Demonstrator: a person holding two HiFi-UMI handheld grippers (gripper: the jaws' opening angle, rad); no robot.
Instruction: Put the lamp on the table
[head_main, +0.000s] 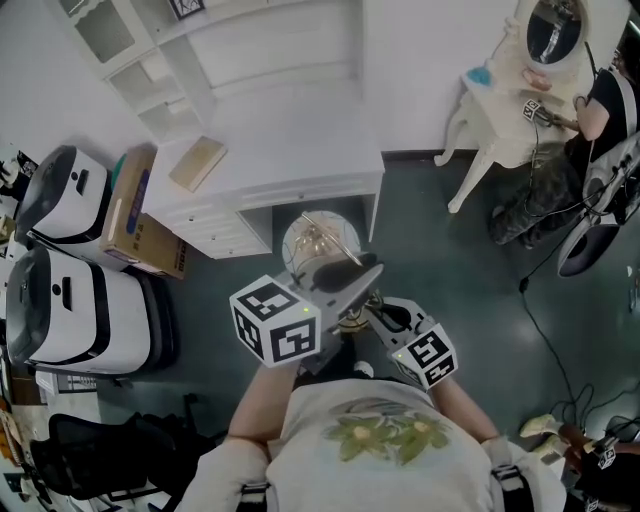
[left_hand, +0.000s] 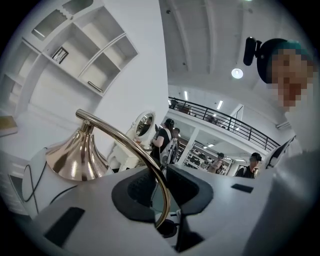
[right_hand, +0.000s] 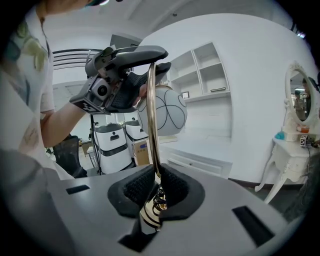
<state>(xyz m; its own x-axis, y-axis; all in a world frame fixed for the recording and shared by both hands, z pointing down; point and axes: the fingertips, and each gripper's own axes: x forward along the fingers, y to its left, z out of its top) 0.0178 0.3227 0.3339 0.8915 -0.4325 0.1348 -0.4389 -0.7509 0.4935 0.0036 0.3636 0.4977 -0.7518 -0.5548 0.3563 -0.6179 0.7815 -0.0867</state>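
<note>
- Gripping the lamp (head_main: 320, 246): left gripper (left_hand: 159, 186) clamps its curved brass arm, right gripper (right_hand: 156, 186) pinches the straight stem.
- Round glassy globe, polished gold cone, held off the floor, white table (head_main: 290, 140) at 12 o'clock.

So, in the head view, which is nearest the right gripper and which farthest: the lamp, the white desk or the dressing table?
1. Lamp, clamped in its jaws.
2. White desk, straight ahead.
3. Dressing table, far right.
</note>
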